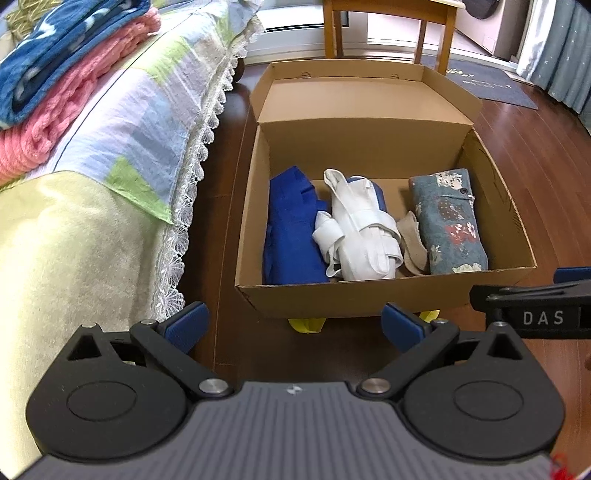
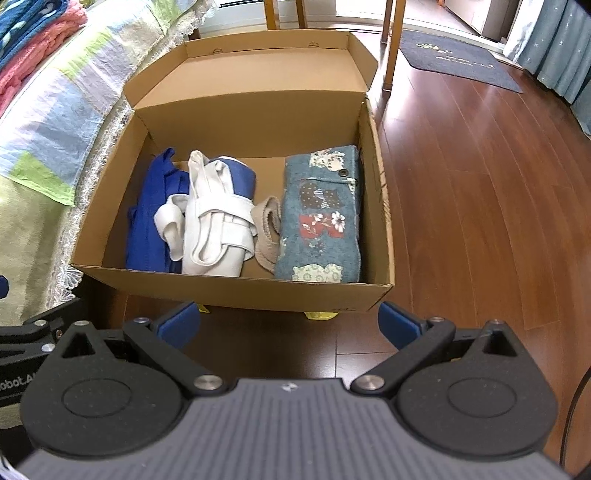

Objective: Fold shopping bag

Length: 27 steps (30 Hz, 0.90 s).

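- Folded blankets (image 1: 55, 74), blue over pink, lie stacked on the patchwork bed cover (image 1: 129, 122) at far left; its lace edge hangs down beside the box.
- Left gripper (image 1: 293, 326): held level above the wooden floor (image 2: 480, 221), pointing at the near wall of the cardboard box (image 1: 369, 299); its blue-padded fingers stand wide apart and hold nothing.
- Cardboard box, lid flap raised at the far side, sits on the floor just beside the bed. Something yellow (image 1: 306, 325) shows under its near edge.
- Inside the box, from left: a folded blue shopping bag (image 2: 147, 221) against the left wall; a rolled white shopping bag (image 2: 218, 221) bound by its own straps, touching the blue one; a beige strap (image 2: 267, 229); a folded floral blue shopping bag (image 2: 321, 221) along the right wall.
- Right gripper (image 2: 288, 325): level with and just beside the left one, facing the same near wall; fingers spread wide, gripping nothing.
- Wooden chair legs (image 1: 436, 33) and a dark doormat (image 2: 461, 62) lie beyond the box, to the right.
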Each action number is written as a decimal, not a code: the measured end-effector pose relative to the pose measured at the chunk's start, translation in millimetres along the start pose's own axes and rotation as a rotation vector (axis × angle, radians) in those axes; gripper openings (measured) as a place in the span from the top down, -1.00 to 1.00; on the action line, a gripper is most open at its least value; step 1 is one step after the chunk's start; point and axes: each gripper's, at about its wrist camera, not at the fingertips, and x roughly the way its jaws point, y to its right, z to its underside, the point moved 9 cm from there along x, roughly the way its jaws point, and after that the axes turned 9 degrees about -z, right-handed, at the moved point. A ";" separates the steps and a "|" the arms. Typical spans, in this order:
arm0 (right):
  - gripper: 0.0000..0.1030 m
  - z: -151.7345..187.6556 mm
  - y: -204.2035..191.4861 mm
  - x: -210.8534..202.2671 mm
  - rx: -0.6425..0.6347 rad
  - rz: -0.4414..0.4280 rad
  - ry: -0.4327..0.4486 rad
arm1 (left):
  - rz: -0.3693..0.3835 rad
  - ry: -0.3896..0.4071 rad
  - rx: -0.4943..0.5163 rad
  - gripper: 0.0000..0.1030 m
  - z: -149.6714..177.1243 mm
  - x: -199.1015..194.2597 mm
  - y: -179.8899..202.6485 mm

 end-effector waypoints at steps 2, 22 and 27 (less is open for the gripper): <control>-0.97 0.0 2.3 0.4 0.003 0.004 -0.002 | 0.003 0.003 -0.001 -0.96 -0.5 -0.8 0.5; -0.97 5.9 8.8 1.0 0.002 0.026 -0.017 | -0.010 0.012 0.025 -0.96 -1.3 -5.2 9.4; -0.97 5.2 9.1 0.0 -0.005 0.037 -0.016 | -0.007 0.007 0.036 -0.96 -0.2 -6.2 11.7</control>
